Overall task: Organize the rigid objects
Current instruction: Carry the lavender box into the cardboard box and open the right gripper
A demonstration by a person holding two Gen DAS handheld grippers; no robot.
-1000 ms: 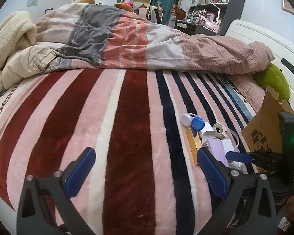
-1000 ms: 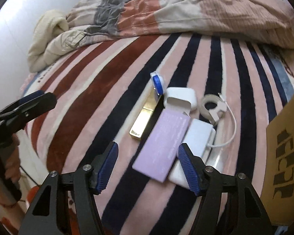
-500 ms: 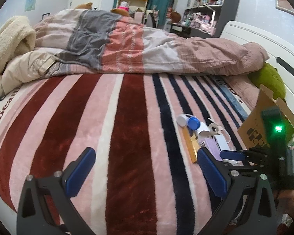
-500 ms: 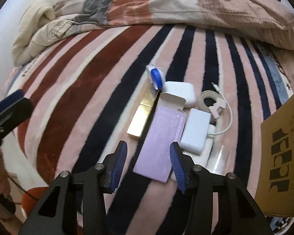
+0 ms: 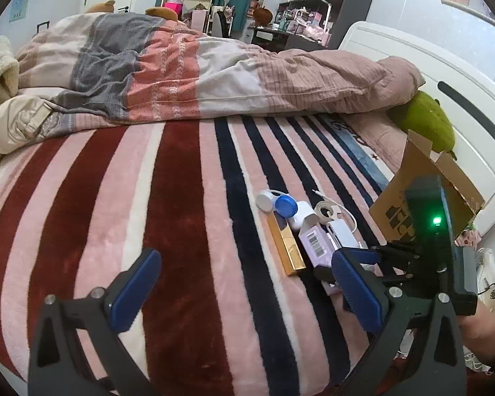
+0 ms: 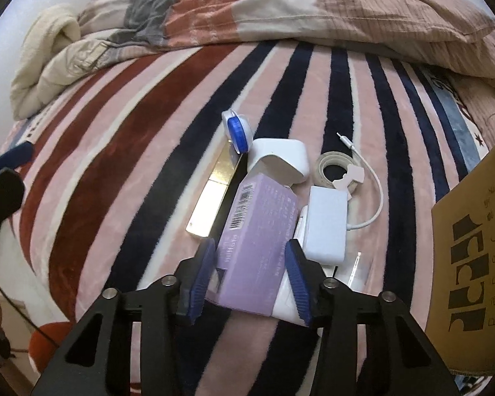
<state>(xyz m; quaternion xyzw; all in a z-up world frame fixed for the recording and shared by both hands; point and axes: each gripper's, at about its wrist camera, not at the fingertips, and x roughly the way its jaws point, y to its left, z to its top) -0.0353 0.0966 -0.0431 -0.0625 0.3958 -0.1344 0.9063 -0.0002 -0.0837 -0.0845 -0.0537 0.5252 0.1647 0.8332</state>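
A cluster of small things lies on the striped blanket: a purple box (image 6: pixel 257 231), a gold box (image 6: pixel 211 203), a blue-and-white contact lens case (image 6: pixel 236 130), a white charger (image 6: pixel 280 161), a white flat box (image 6: pixel 325 224) and a coiled white cable (image 6: pixel 340 171). My right gripper (image 6: pixel 249 264) has its blue pads on both sides of the purple box's near end and is shut on it. The purple box (image 5: pixel 316 244) and the right gripper (image 5: pixel 349 264) also show in the left wrist view. My left gripper (image 5: pixel 244 283) is open and empty over the blanket, left of the cluster.
A brown cardboard box (image 6: pixel 472 247) stands open at the right, by the white headboard (image 5: pixel 445 99). A crumpled quilt (image 5: pixel 198 66) lies across the far side of the bed. A green plush (image 5: pixel 429 122) sits by the headboard.
My right gripper moved forward and down onto the purple box and its jaws narrowed from wide open until they closed on the box. The left gripper drew back a little.
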